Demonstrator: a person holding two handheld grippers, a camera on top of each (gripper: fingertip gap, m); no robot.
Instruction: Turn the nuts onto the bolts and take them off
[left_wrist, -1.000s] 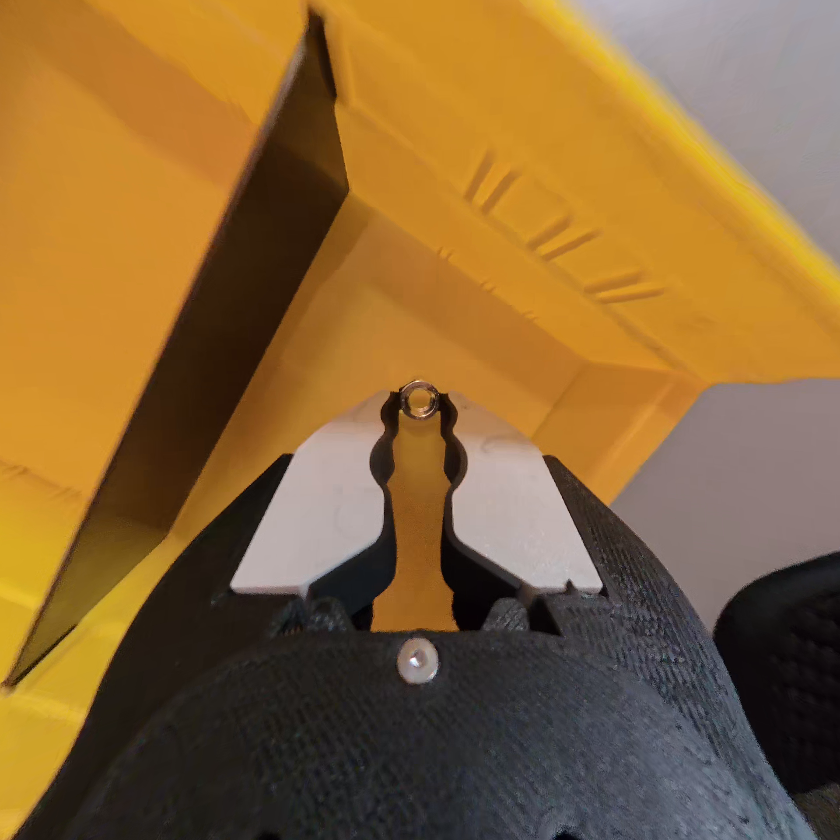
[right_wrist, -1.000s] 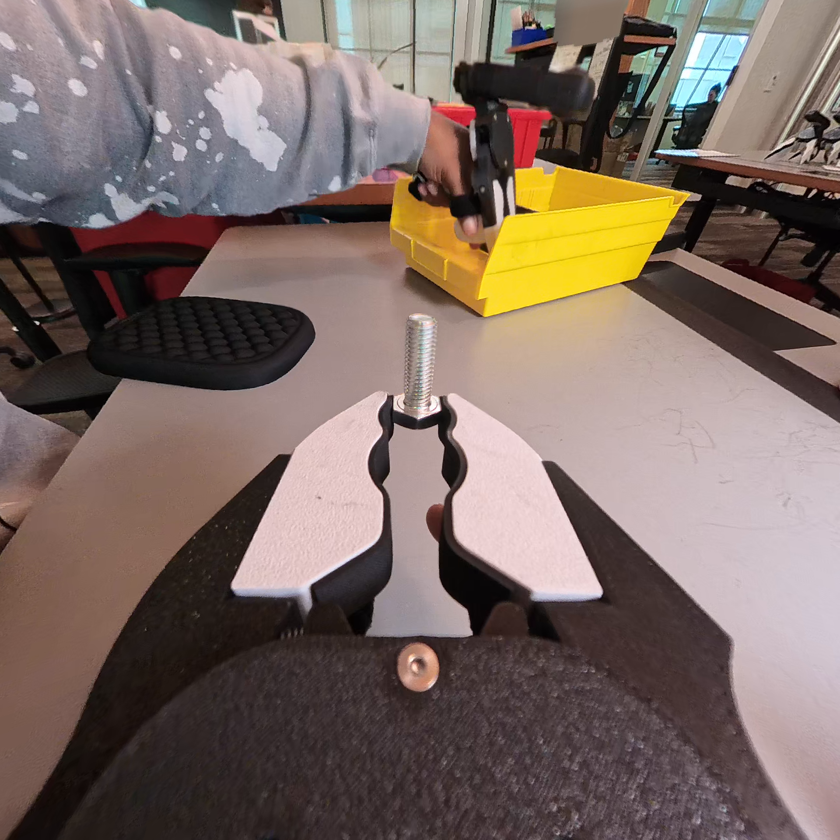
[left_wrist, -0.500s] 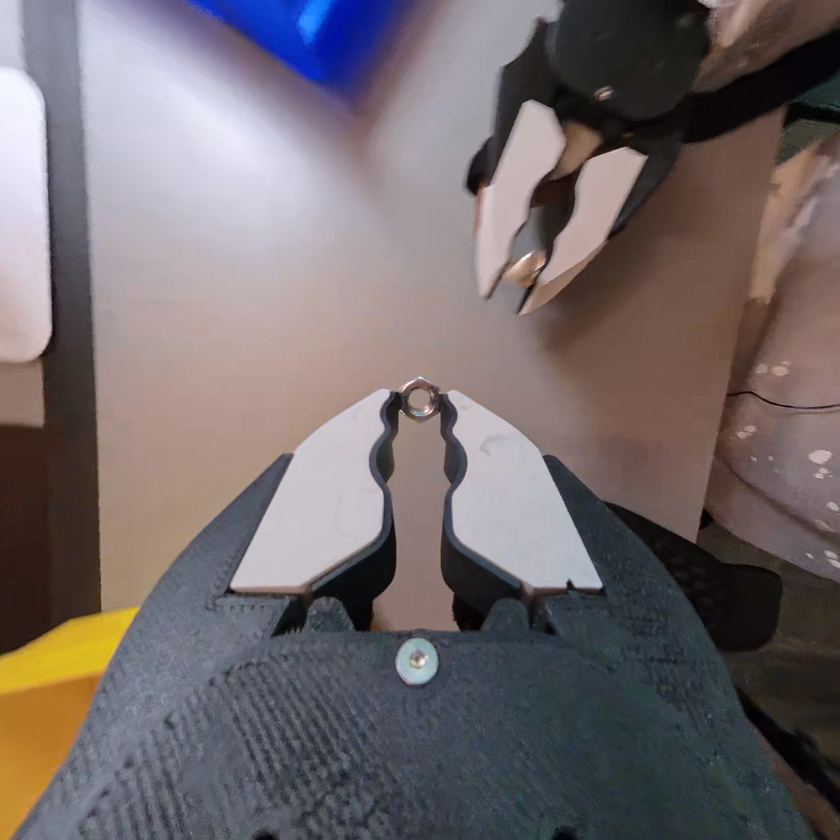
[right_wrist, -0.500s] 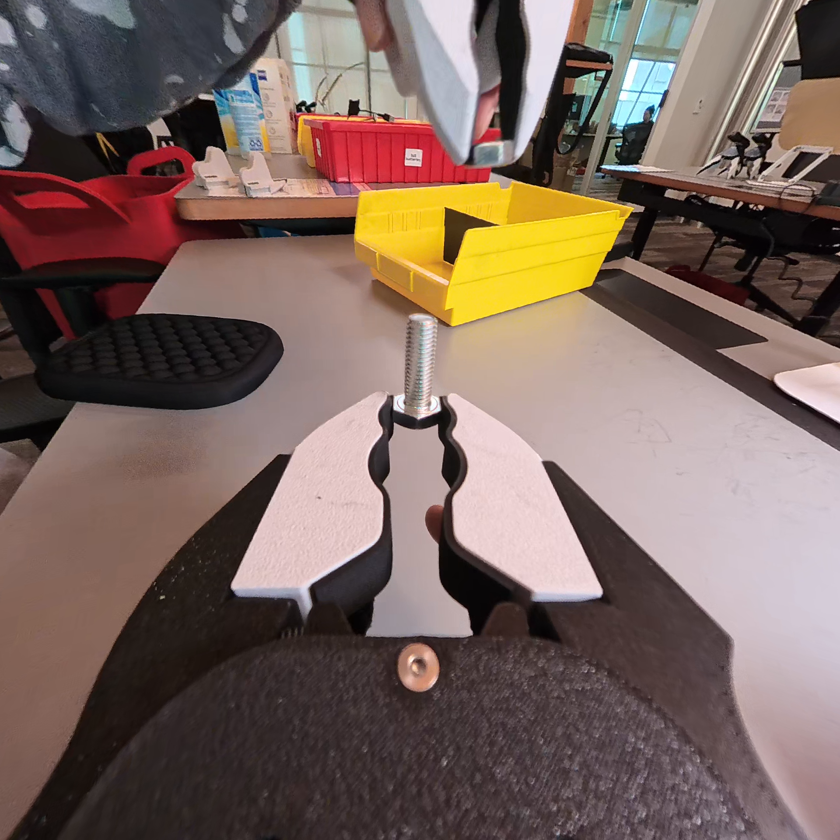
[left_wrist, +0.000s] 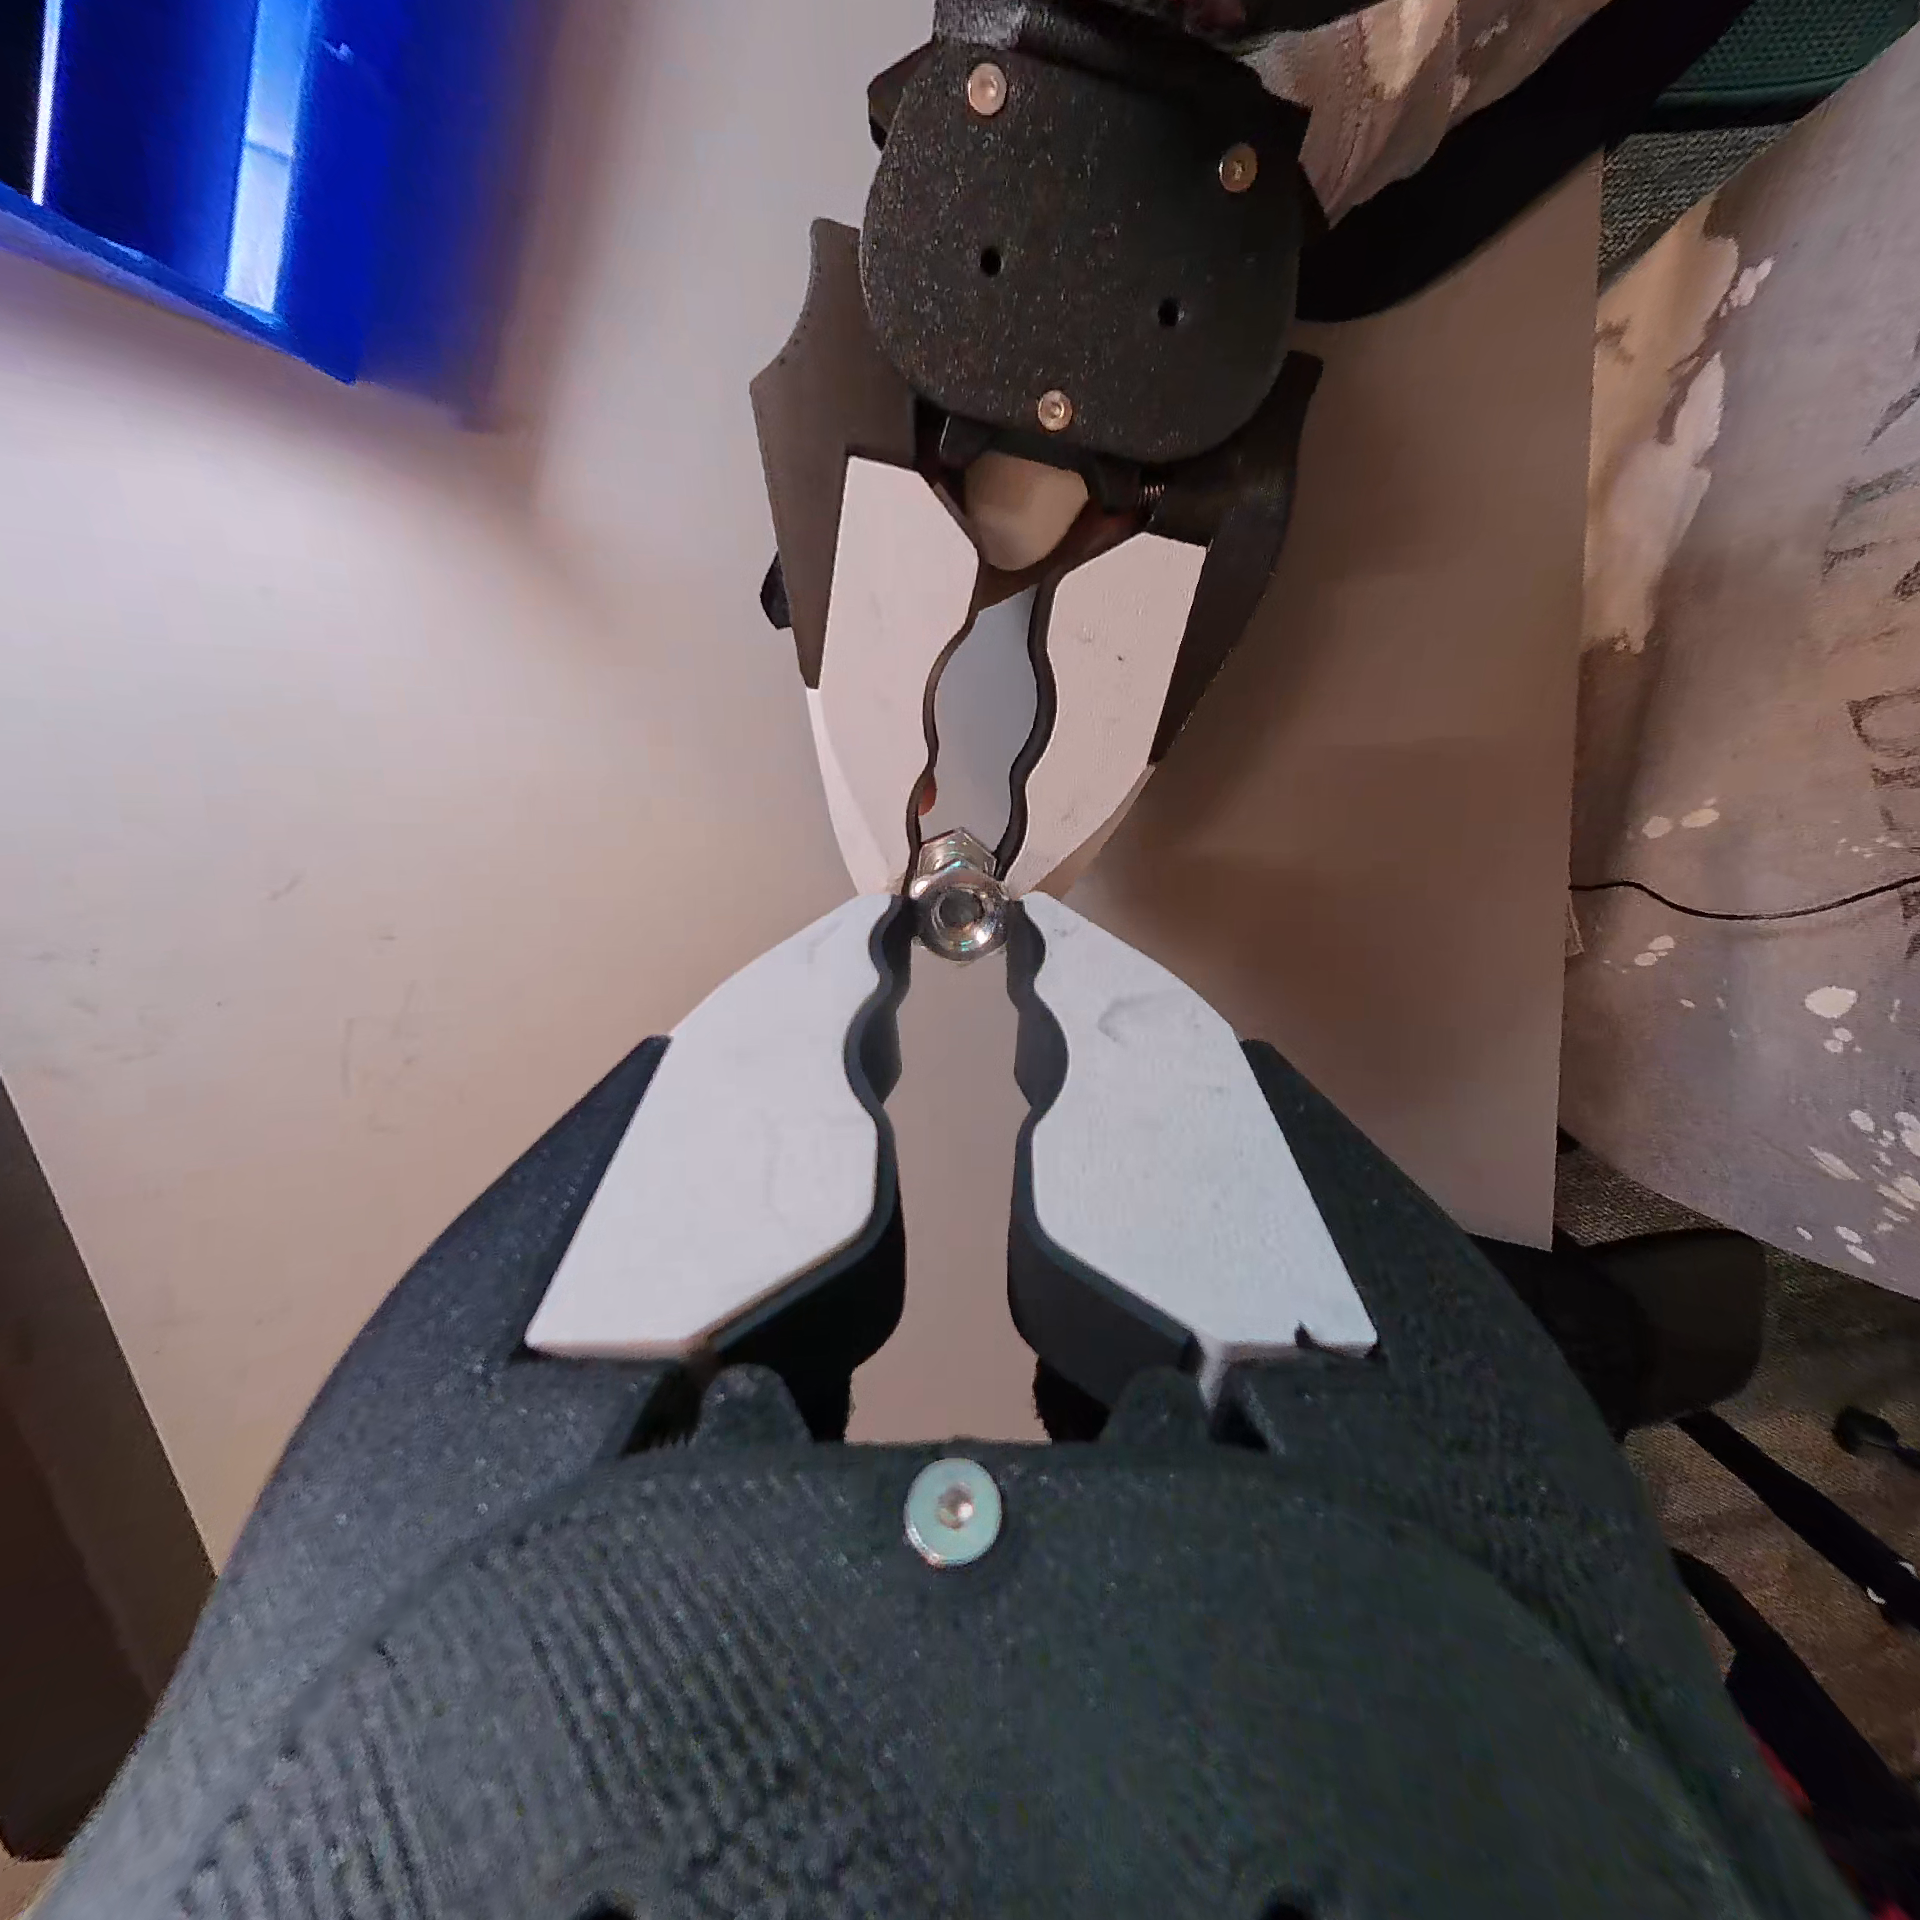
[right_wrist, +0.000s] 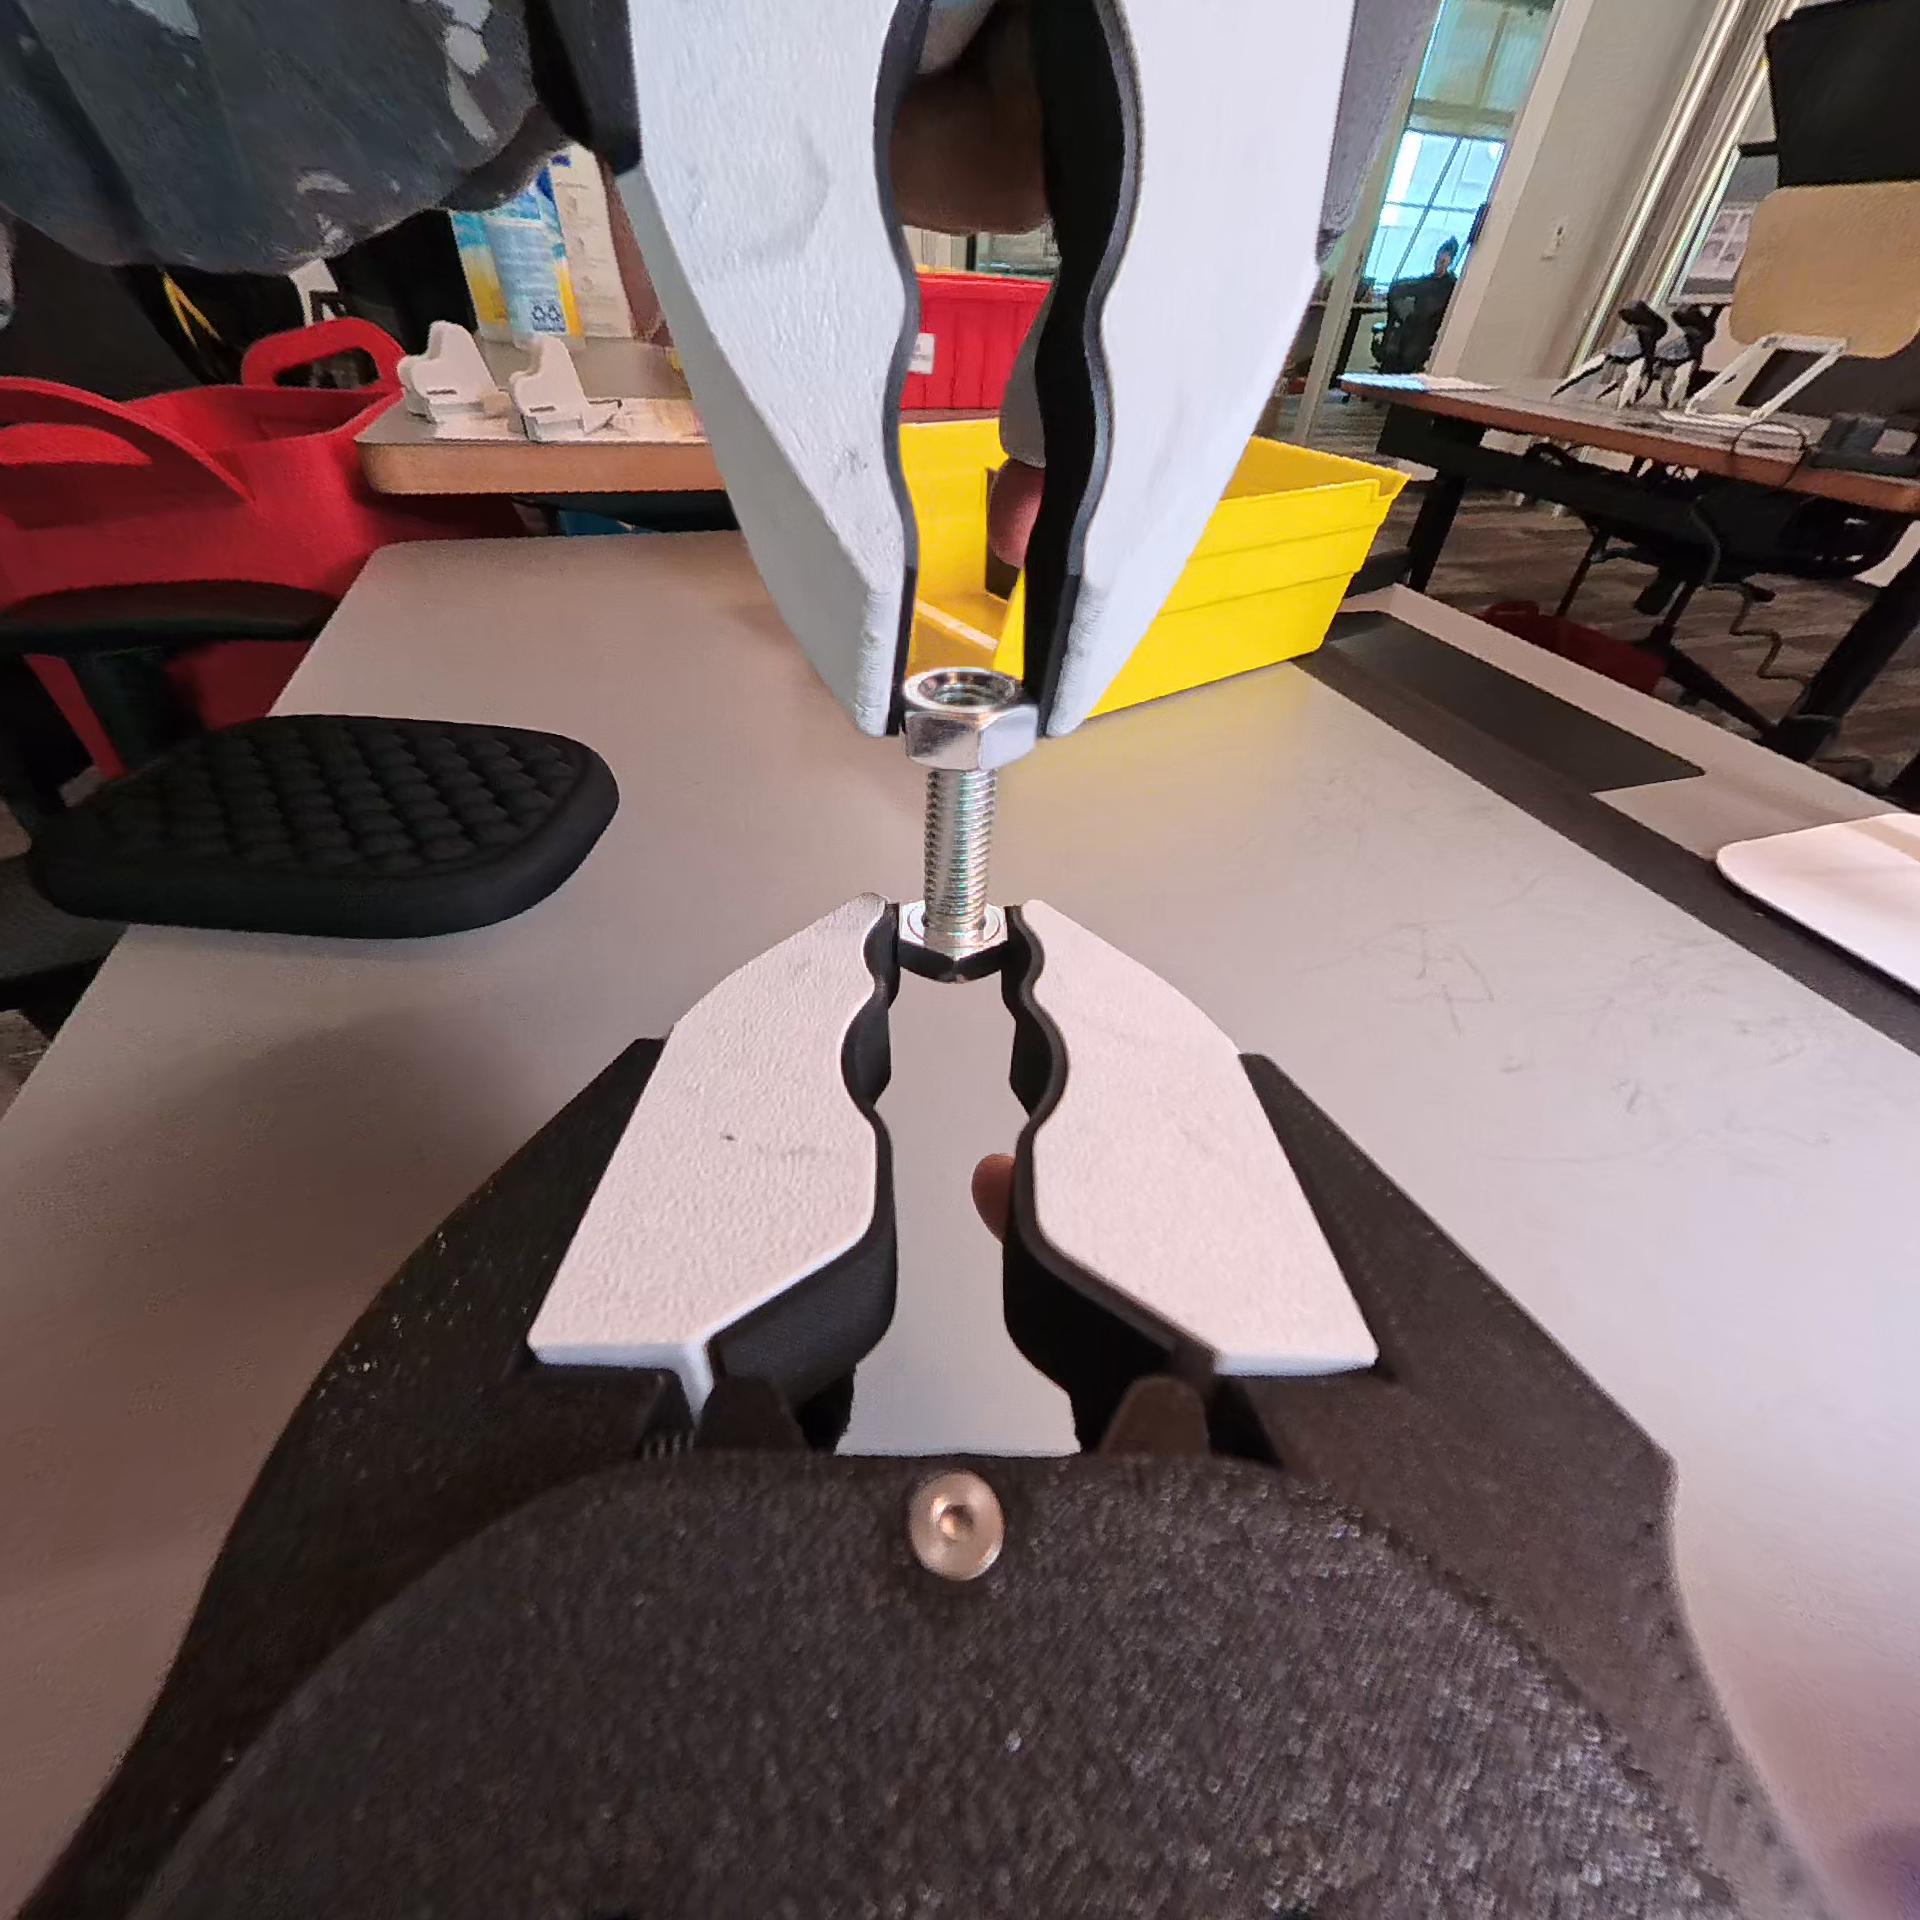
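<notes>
While my right gripper (right_wrist: 954, 951) is clamped on the bolt (right_wrist: 958, 854) by its head, shank standing toward twelve o'clock, my left gripper (right_wrist: 966, 717) pinches the nut (right_wrist: 968, 715) across its flats, seated on the bolt's tip. Both parts are steel: small, light, rigid and slick, I judge. Grip by the flats only; misaligned threads may bind.

nut (right_wrist: 969, 717): shiny metal | bolt (right_wrist: 958, 862): bright threaded metal | bin (right_wrist: 1247, 582): glossy plastic
</notes>
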